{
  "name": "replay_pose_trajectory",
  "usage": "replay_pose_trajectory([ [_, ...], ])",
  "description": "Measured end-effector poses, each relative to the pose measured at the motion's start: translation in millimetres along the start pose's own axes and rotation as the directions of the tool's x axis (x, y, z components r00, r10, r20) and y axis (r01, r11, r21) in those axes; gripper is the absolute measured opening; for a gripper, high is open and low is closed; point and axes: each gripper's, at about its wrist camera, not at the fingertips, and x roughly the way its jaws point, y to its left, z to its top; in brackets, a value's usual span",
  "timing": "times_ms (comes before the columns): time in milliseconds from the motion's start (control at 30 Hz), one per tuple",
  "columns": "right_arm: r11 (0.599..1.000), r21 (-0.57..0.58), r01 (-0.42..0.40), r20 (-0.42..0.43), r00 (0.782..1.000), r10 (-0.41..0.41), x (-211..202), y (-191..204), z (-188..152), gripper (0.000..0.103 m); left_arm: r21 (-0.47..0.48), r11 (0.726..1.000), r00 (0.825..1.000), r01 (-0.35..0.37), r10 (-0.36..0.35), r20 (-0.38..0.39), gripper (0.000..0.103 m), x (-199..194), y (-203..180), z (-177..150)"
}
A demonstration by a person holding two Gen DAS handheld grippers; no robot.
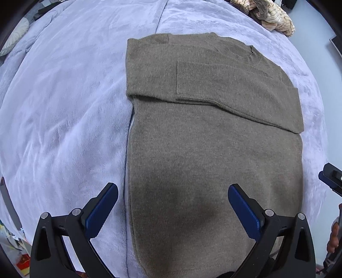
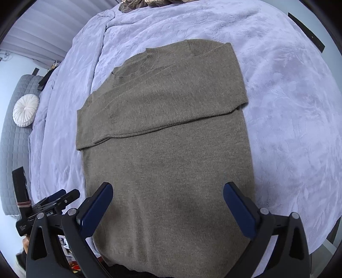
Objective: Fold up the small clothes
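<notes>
Garment: a grey-brown knit sweater (image 1: 213, 149) lies flat on the bed (image 1: 64, 107), neckline (image 2: 139, 64) at the far end, hem toward the cameras.

Surface: the bed carries a pale lilac plush blanket; the sweater sits near its middle, touching nothing else.

Sleeves: both are already turned in and laid crosswise over the chest, one on top of the other — the cuff (image 1: 192, 79) of the upper one ends partway across the body.

Outline: with the sleeves in, the garment reads as a long rectangle, edges fairly straight and few wrinkles.

Left tongs (image 1: 173, 198): open wide and empty, hovering over the lower left part of the sweater; the pads press on nothing.

Right tongs (image 2: 167, 196): likewise spread wide with nothing between the pads, over the lower right part near the hem.

Done so far: spreading flat and the sleeve folds appear complete.

Left to do: judged from the layout, the lengthwise fold — hem brought up toward the neckline, once or twice — is not yet made, so the task looks roughly halfway.

Next step, as a judgement: both tongs seem placed to take the hem corners, one each.

Surroundings: a heap of striped cream clothes (image 1: 271, 15) lies at the far edge of the bed, well apart from the sweater; a round white cushion (image 2: 25, 111) rests on a grey quilted piece beside the bed.
</notes>
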Motion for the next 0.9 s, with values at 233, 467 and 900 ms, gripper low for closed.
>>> replay_pose_trajectory([
  [233, 1.0, 0.005, 0.001, -0.019, 1.0, -0.001, 2, -4, -4, 0.103, -0.011, 0.999, 0.999, 0.037, -0.038, -0.02, 0.103, 2, 12, -7],
  [467, 0.999, 0.049, -0.015, -0.048, 0.999, 0.018, 8, -17, -7, 0.103, -0.035, 0.995, 0.994, 0.092, -0.094, -0.064, 0.103, 12, 22, -13],
  [900, 0.979, 0.2, -0.041, -0.174, 0.982, 0.076, 26, -95, -43, 0.103, -0.007, 0.968, 0.932, 0.252, -0.245, -0.267, 0.103, 55, 45, -60],
])
